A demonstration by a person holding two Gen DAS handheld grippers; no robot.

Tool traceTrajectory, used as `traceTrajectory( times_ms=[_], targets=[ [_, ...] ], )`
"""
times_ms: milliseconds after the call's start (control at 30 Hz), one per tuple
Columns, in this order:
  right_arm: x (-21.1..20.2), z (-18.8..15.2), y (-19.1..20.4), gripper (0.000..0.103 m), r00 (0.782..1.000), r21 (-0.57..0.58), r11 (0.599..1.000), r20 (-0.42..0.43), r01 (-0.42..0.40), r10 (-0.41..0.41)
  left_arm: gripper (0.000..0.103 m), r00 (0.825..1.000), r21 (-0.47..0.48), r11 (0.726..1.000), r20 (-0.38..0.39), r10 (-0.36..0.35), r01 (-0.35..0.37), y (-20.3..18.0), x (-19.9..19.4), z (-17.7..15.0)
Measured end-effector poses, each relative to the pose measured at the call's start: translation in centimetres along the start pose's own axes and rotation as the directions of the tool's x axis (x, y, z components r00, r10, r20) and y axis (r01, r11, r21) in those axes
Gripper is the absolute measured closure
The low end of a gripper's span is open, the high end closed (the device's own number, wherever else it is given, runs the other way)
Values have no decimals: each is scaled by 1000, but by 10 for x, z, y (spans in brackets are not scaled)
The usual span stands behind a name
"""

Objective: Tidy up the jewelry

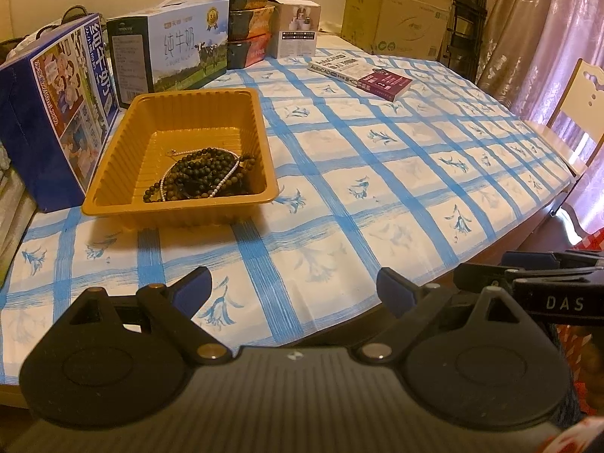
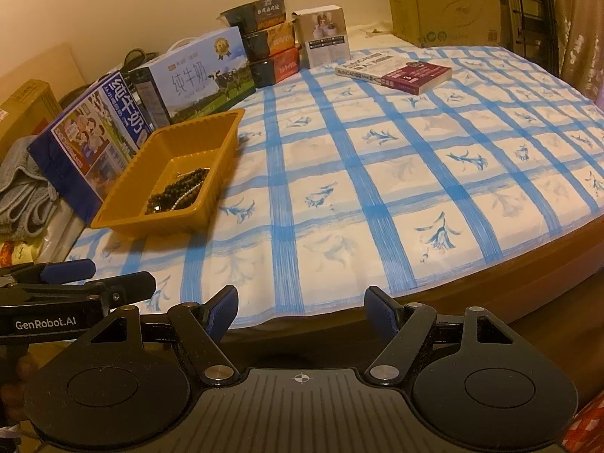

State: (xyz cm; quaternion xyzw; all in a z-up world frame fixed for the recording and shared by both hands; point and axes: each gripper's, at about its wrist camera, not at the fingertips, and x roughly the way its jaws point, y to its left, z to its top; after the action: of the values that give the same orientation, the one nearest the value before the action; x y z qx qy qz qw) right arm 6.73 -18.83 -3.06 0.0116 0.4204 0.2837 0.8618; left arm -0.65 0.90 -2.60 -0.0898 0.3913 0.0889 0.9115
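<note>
Mustard-yellow ribbed plastic tray (image 1: 113, 173), left of centre in the left wrist view, holds dark bead strands with a pearl string (image 1: 200, 173); left gripper (image 1: 293, 287) gapes empty below. Right wrist view: tray at left, right gripper (image 2: 301, 315) wide apart, empty, at the bottom.

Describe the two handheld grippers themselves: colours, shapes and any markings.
Both are matte black. The left gripper and right gripper each have two angled link arms on silver pivot pins, round disc housings either side of a ribbed centre plate, and blue textured fingertip pads. Seen side-on, the right one reads "DAS", the left "GenRobot.AI" in white.
</note>
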Motion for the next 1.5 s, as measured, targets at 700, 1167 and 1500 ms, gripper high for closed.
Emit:
traceTrajectory(
  times_ms=[700,1167,1500],
  targets=[
    [0,1,2,29,1000,0,1000,1,1,-1,10,1000,0,1000,1,1,-1,0,0,0],
    [0,1,3,29,1000,0,1000,2,3,-3,10,1000,0,1000,3,3,-3,1,0,0],
    [0,1,4,29,1000,0,1000,4,3,-3,10,1000,1,1000,5,3,-3,1,0,1]
  ],
)
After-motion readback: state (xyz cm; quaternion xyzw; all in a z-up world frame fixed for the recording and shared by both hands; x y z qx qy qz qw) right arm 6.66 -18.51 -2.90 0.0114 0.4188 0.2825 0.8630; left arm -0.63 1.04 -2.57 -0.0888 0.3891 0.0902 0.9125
